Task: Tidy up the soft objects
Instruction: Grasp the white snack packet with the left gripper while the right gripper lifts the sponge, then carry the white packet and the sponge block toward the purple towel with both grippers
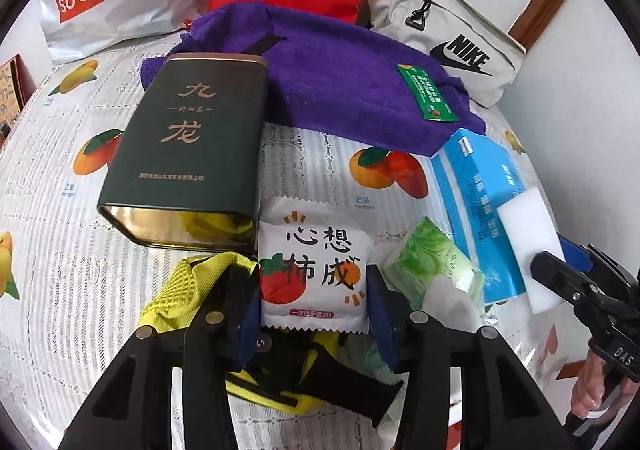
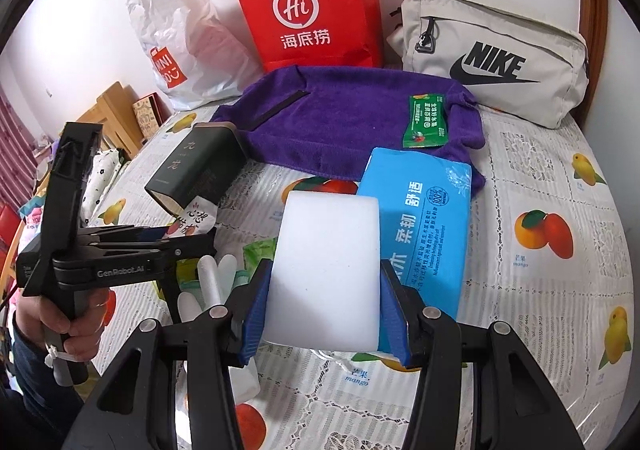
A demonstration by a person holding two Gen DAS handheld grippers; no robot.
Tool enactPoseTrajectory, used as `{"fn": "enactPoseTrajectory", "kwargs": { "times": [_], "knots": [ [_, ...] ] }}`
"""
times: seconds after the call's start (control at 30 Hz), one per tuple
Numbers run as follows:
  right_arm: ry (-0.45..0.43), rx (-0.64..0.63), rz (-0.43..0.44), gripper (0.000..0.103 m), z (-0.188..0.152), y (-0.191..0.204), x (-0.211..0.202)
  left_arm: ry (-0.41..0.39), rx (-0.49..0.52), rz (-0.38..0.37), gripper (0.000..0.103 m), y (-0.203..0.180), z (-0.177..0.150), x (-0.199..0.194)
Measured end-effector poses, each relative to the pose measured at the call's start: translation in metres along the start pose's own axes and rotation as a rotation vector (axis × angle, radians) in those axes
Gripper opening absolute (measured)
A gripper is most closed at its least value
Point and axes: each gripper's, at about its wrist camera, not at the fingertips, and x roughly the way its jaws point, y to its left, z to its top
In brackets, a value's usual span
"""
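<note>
While both grippers work at once: two soft things are in hand over the bench [image 2: 540, 178], which has a fruit-print cover.
Left gripper [image 1: 314, 290]: jaws stand on either side of the white packet [image 1: 314, 270]; pads look to touch its two edges, so I read it as pinching the packet, a light grip at most.
Packet place: between the left fingers, just in front of the open mouth of the dark tin [image 1: 188, 146], partly over the yellow mesh cloth [image 1: 176, 290].
Right gripper [image 2: 326, 308]: pinching the white sponge [image 2: 328, 270] by its two long sides; the blue pads [image 2: 256, 314] press in on it.
Sponge place: upright between the right fingers, in front of the blue tissue pack [image 2: 424, 218], which lies just beside it on the bench.
Step in hand (judged): secure the packet, then carry it to wherever the soft things go; the end place is not clear from these views.
How to do it well: squeeze gently, since the packet is thin and will buckle; lift straight up so the mesh cloth under it does not drag along; keep clear of the tin's rim.
Nearby: small green pack [image 1: 434, 262] just right of the packet, so do not catch it.
Behind: purple towel [image 2: 348, 118], well apart from both grippers.
</note>
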Motion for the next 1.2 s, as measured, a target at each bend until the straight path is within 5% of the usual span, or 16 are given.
{"fn": "enactPoseTrajectory", "kwargs": {
  "times": [0.63, 1.2],
  "knots": [
    [-0.023, -0.022, -0.012, 0.050, 0.012, 0.011, -0.011, -0.069, 0.027, -0.076, 0.045, -0.004, -0.007, -0.045],
    [-0.036, -0.008, -0.030, 0.051, 0.060, 0.000, -0.005, -0.135, 0.027, -0.077, 0.045, -0.001, 0.039, -0.066]
  ]
}}
